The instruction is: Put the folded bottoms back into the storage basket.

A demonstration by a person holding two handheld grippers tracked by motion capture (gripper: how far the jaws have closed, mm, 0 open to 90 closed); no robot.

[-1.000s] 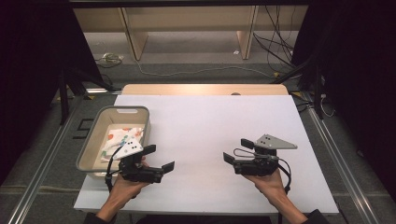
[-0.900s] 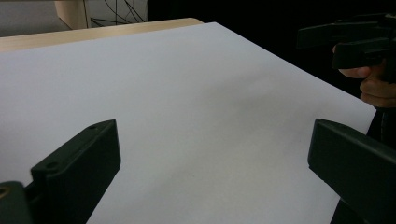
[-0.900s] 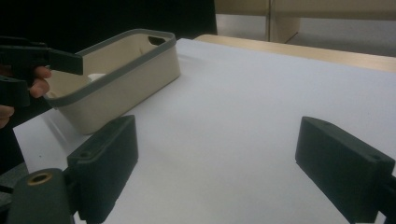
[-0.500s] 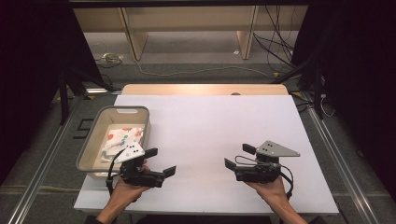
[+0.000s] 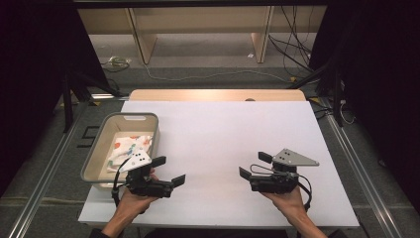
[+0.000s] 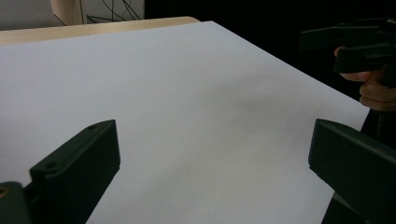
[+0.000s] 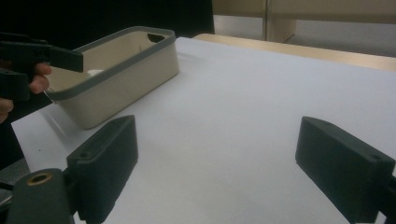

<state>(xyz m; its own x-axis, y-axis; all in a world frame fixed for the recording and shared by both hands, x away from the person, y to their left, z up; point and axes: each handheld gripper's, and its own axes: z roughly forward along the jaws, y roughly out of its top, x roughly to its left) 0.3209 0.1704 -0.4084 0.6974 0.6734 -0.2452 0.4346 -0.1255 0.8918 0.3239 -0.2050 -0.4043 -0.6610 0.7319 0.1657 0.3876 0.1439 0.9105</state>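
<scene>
At the lower left of the high view, the left tool (image 5: 169, 170) hovers with jaws spread wide, holding nothing, just beside the beige bin (image 5: 95, 148) that holds a patterned cloth (image 5: 130, 147). At lower right, the right tool (image 5: 251, 165) also gapes empty above the white worktop (image 5: 218, 134).

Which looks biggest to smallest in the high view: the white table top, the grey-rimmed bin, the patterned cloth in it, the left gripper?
1. White table top.
2. Bin.
3. Cloth and left gripper: about alike, and the gripper covers part of the cloth, so unranked.
</scene>
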